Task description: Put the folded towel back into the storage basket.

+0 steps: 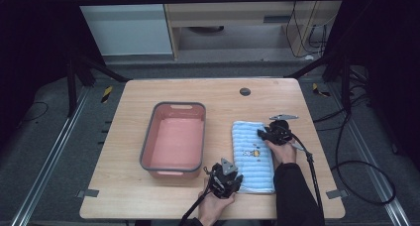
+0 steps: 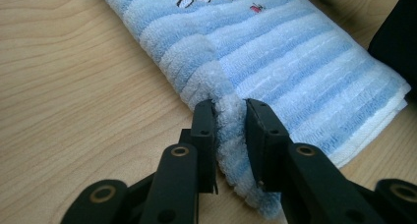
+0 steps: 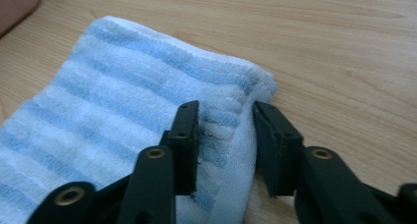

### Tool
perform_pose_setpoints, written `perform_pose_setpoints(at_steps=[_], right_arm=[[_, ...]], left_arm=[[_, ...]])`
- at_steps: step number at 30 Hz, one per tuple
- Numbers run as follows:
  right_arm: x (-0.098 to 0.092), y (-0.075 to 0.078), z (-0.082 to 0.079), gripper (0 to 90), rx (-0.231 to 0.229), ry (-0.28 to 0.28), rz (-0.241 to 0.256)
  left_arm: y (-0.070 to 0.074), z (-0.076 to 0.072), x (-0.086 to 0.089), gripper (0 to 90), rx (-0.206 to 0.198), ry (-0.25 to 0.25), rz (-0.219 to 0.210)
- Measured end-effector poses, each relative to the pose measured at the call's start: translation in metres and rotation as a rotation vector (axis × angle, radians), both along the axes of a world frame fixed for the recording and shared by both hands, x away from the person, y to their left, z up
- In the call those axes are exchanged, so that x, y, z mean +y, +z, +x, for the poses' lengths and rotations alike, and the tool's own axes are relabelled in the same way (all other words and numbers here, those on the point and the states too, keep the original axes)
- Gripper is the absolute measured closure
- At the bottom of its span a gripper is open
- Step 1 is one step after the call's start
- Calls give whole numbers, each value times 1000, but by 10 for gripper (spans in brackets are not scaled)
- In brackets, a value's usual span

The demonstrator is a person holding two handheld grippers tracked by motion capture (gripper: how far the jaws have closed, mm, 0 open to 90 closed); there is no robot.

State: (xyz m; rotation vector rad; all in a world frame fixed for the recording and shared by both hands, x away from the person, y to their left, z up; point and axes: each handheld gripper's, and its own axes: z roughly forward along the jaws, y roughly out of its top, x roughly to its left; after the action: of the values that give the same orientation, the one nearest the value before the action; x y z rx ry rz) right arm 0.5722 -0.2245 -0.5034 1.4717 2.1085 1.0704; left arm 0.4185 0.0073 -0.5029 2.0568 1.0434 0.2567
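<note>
A blue and white striped towel (image 1: 253, 156) lies folded flat on the wooden bench (image 1: 129, 186). It has a small cartoon picture (image 1: 253, 152) sewn near its middle.

The left tool (image 1: 233, 179) sits at the near left corner of the towel. In the left gripper view, the left tool (image 2: 230, 121) is clenched on that corner. A fluffy fold of towel (image 2: 295, 57) is squeezed tight between the two black jaws and bunches up in front of them. The rest of the towel stretches away ahead of the tool and to its right.

The right tool (image 1: 262, 133) is at the far right part of the towel, near its top edge. In the right gripper view, the right tool (image 3: 226, 123) has its jaws on each side of a raised towel edge (image 3: 123, 91). The left jaw touches the cloth. The right jaw stands a bit apart from it, so I cannot tell if this tool is gripping or loose. Most of the towel lies to the left of this tool, and bare bench is to its right.

A pink tub (image 1: 174, 139) with a grey rim stands on the bench, just to the left of the left tool and the towel. It does not touch the towel.

A person's hand holds each tool. The right arm has a dark sleeve (image 1: 294, 196).
</note>
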Motion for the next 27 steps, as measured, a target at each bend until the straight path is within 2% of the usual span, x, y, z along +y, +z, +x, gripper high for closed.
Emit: perform_pose_setpoints(at_steps=[5,9,15,22,27], right_arm=[[0,0,-1,760,14,11,40],[1,0,-1,797,14,10,48],[-1,3,-2,811,13,3,74],[1,18,-11,813,-28,15,75],[2,33,-20,813,-69,16,77]], left_arm=[[1,-1,-2,806,-7,10,9],[1,-2,-2,830,-11,19,5],[-1,-2,3,846,-13,11,-41],[5,-2,14,853,-19,5,-78],[19,-5,21,854,-48,-3,-105]])
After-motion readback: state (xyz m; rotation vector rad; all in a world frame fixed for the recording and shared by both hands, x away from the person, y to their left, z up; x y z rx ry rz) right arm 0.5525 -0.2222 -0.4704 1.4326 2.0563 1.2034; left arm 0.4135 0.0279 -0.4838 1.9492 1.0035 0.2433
